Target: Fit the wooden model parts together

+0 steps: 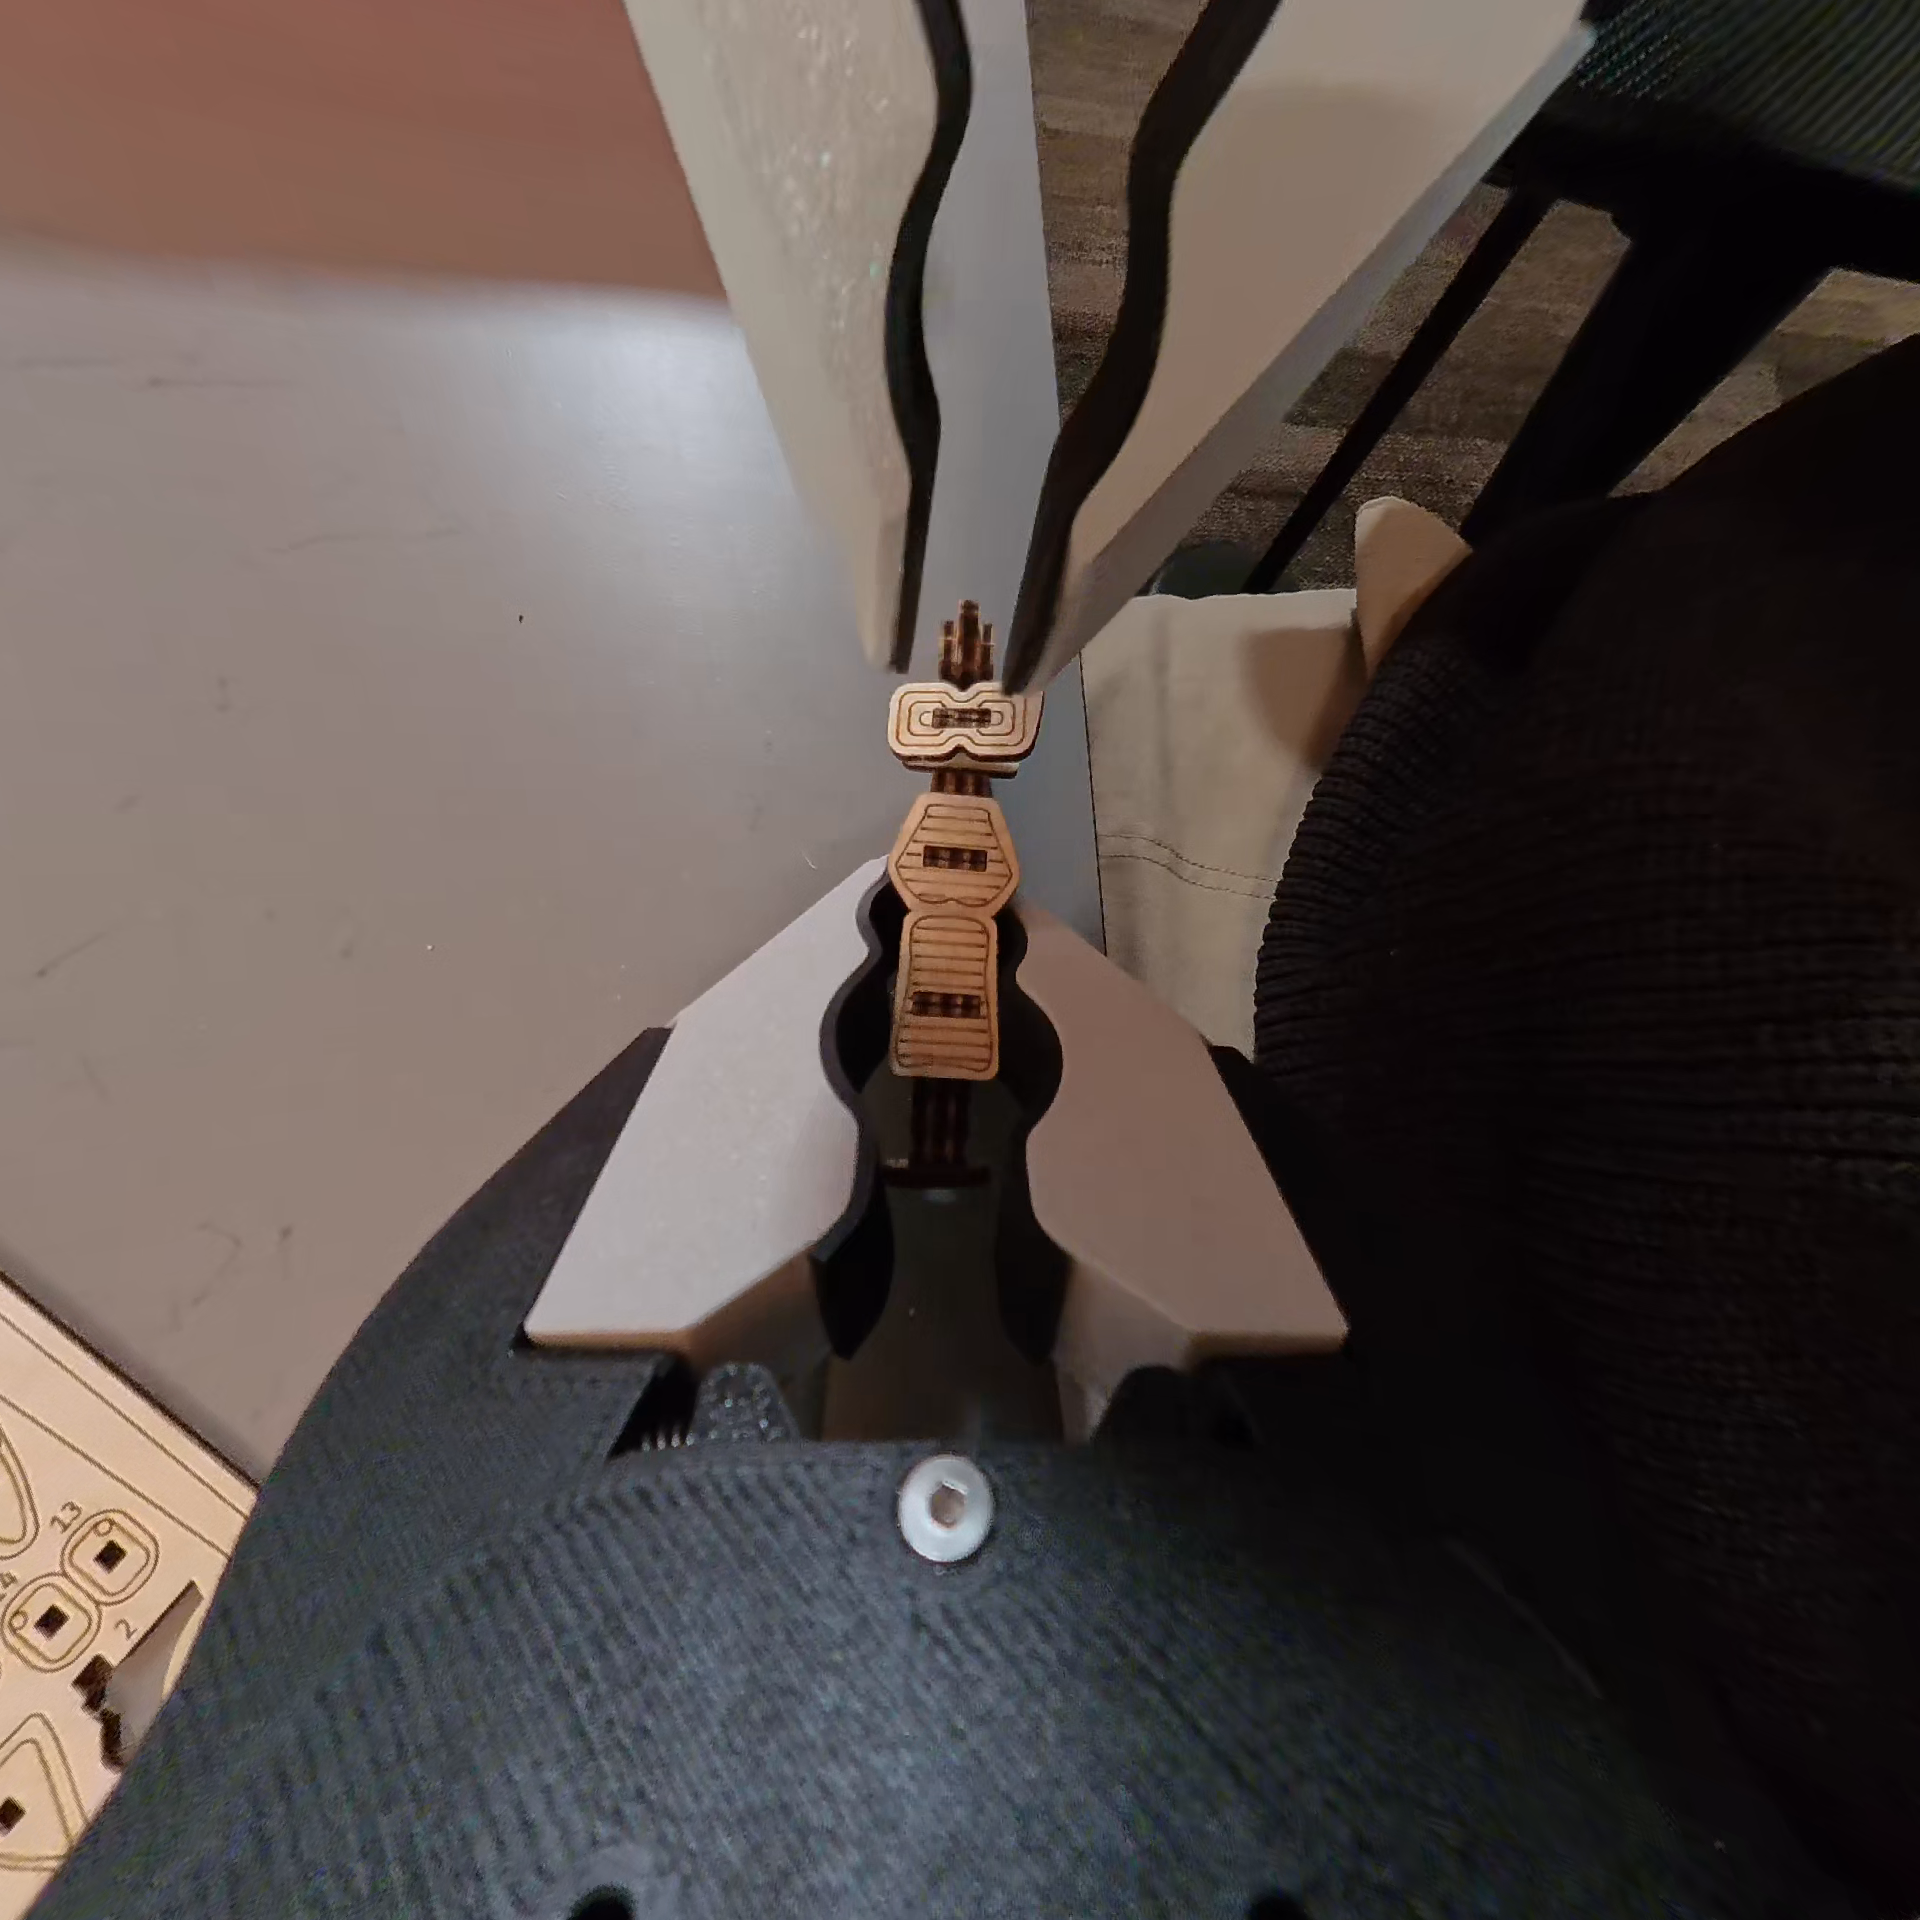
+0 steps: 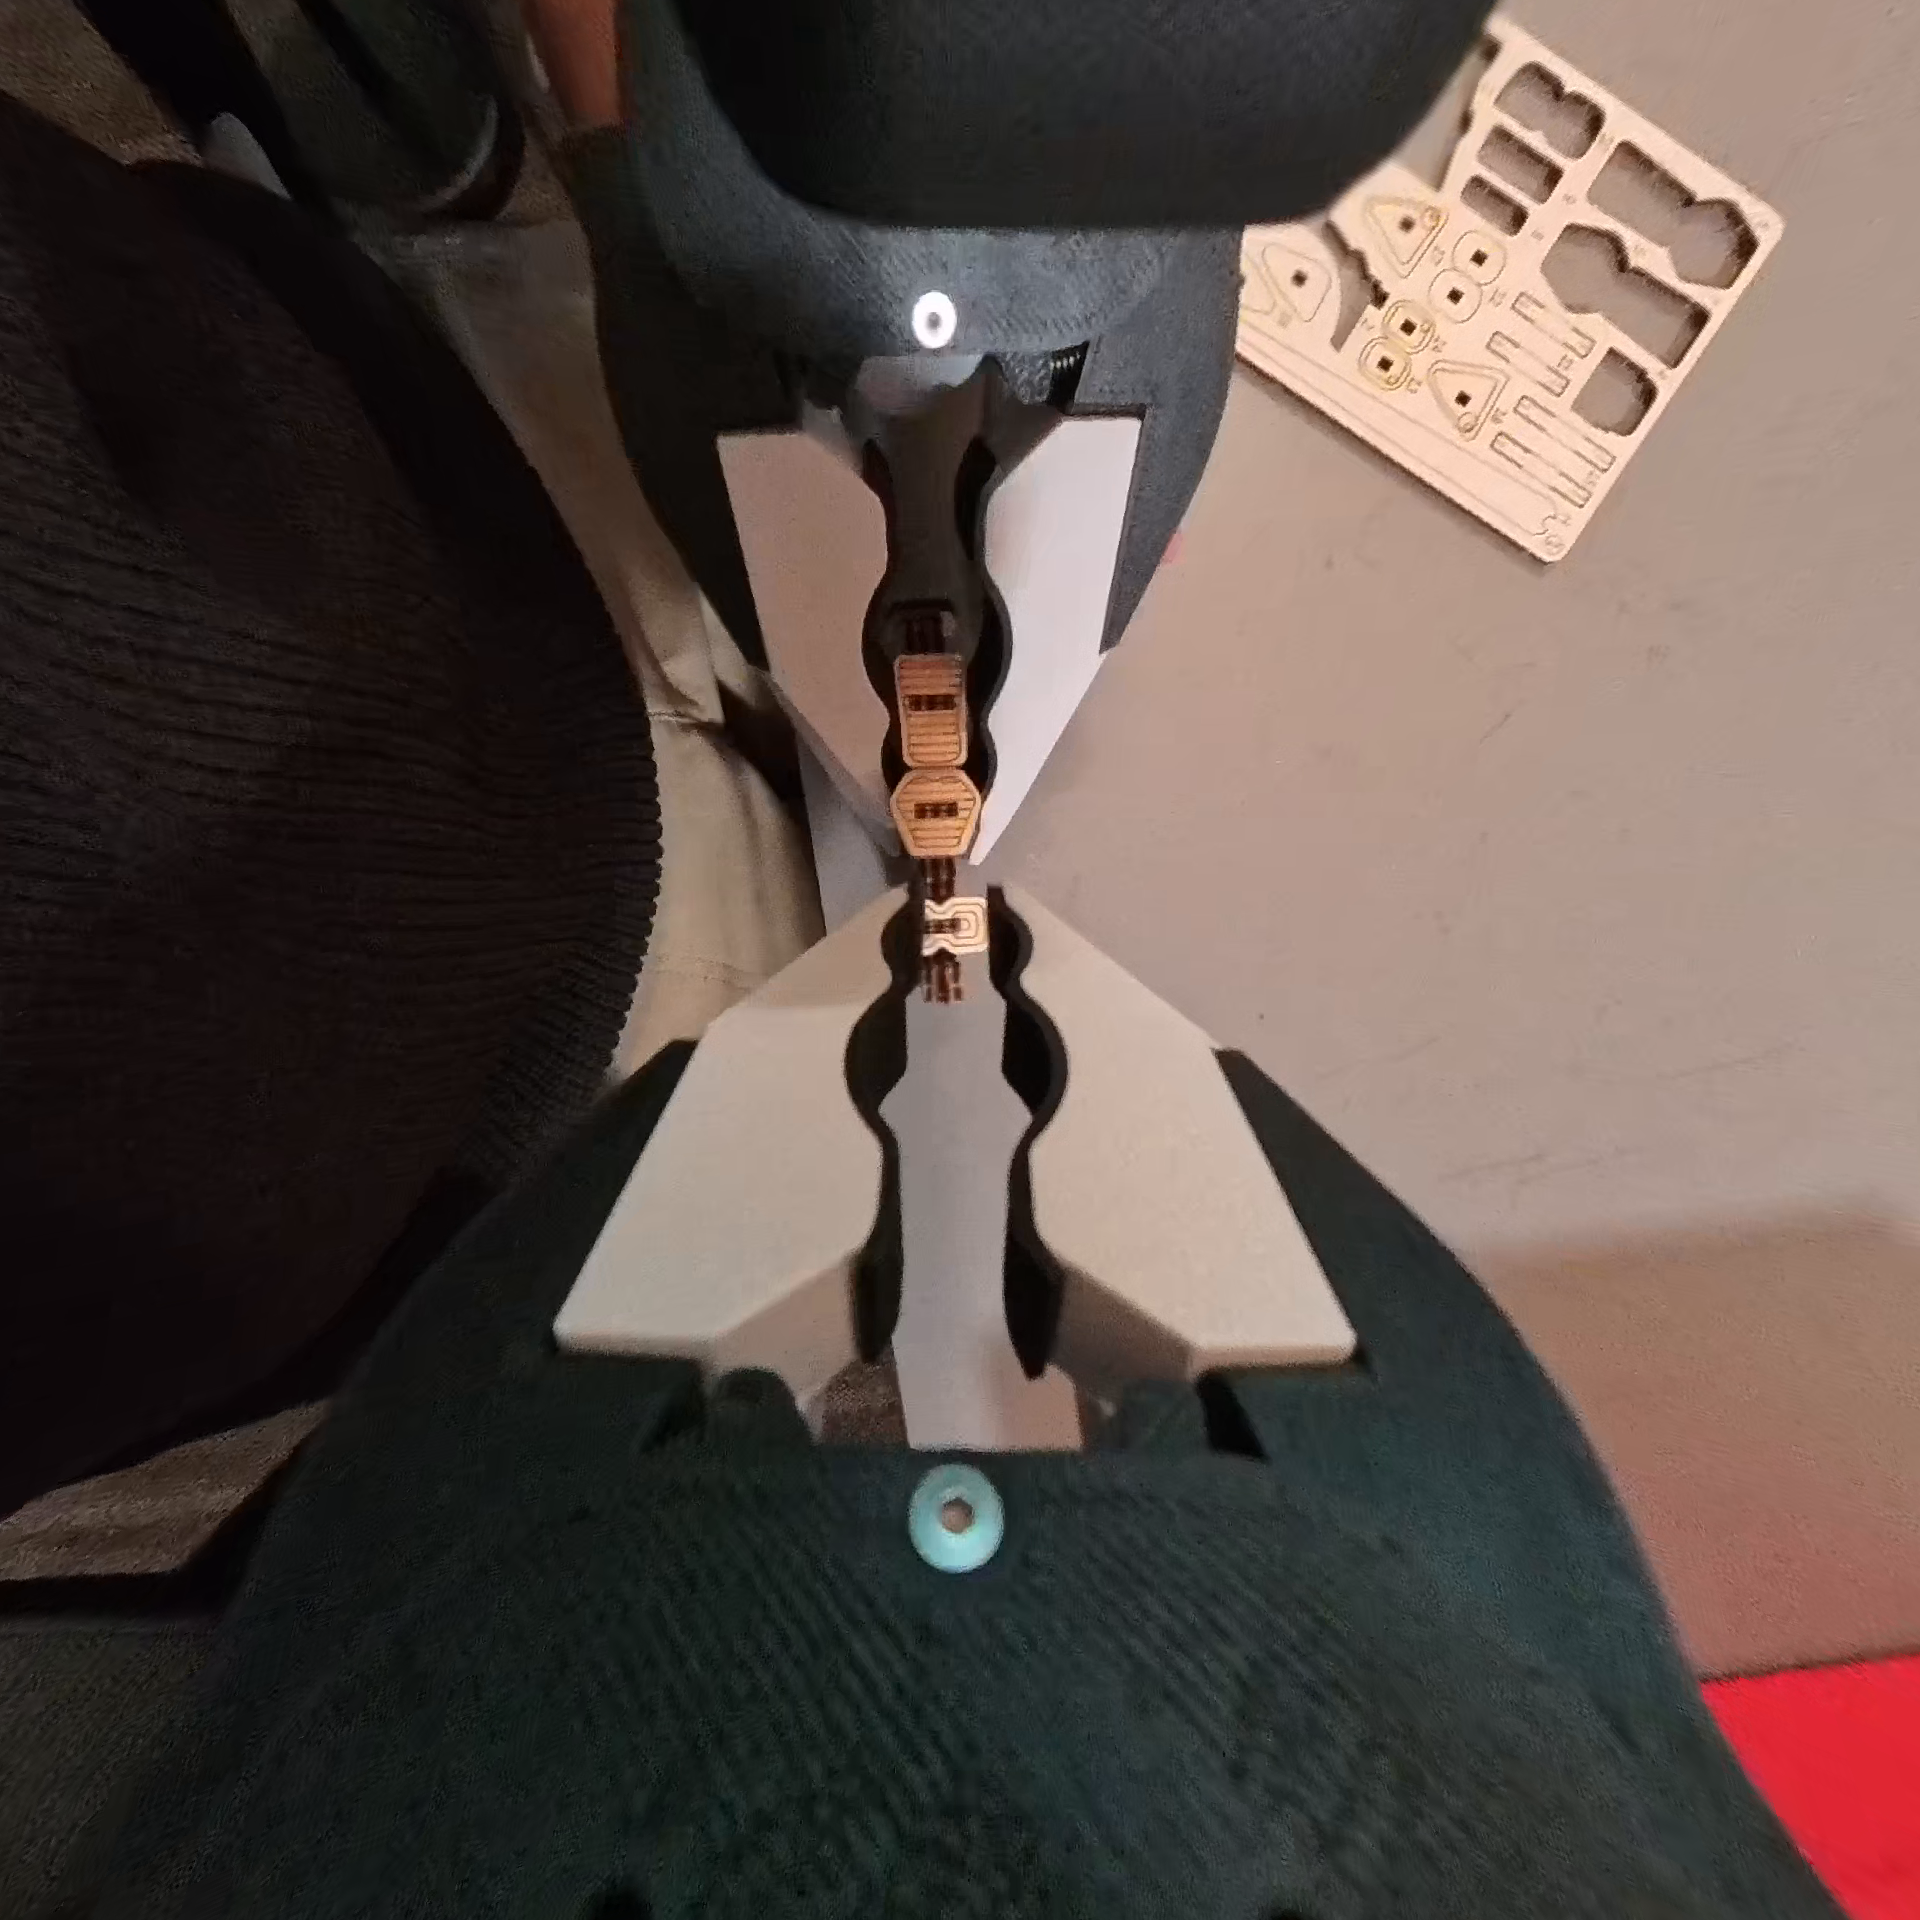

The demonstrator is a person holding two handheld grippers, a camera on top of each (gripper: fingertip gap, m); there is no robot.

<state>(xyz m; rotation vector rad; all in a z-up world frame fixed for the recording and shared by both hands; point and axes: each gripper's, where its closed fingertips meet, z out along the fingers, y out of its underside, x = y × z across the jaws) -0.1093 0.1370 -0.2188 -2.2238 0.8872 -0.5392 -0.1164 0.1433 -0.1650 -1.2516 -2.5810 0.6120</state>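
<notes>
Grippers meeting tip to tip over a small wooden model

Left gripper [image 1: 951, 904] clamped on the wooden model [image 1: 948, 914], pinching its lower end between grey fingers with wavy black pads [image 1: 862, 997]. Model held above the grey table [image 1: 364, 675], near its edge: a dark-edged central spine threaded through three pale engraved plates. Nearest the gripper body, a long rounded plate with fine horizontal lines; next, a shorter hexagon-like plate just beyond the left fingertips; farthest out, a wider plate [image 1: 964, 724] with a notched, figure-eight outline. Spine end poking past that last plate as a few dark prongs.

Right gripper [image 2: 951, 925], seen opposite in the left wrist view, set around the notched plate [image 2: 954, 928] with the fingertips close on either side. Jaws narrowed but not fully together; actual contact with the plate cannot be told from either view.

Laser-cut wooden parts sheet [image 2: 1507, 281] lying flat on the table beyond the left gripper, many cut-outs already emptied, several small parts left in place. Dark knitted fabric [image 1: 1610, 935] and a pale cloth [image 1: 1195, 748] just beside the table edge. Red surface [image 2: 1818, 1787] at the lower right corner of the right wrist view.
</notes>
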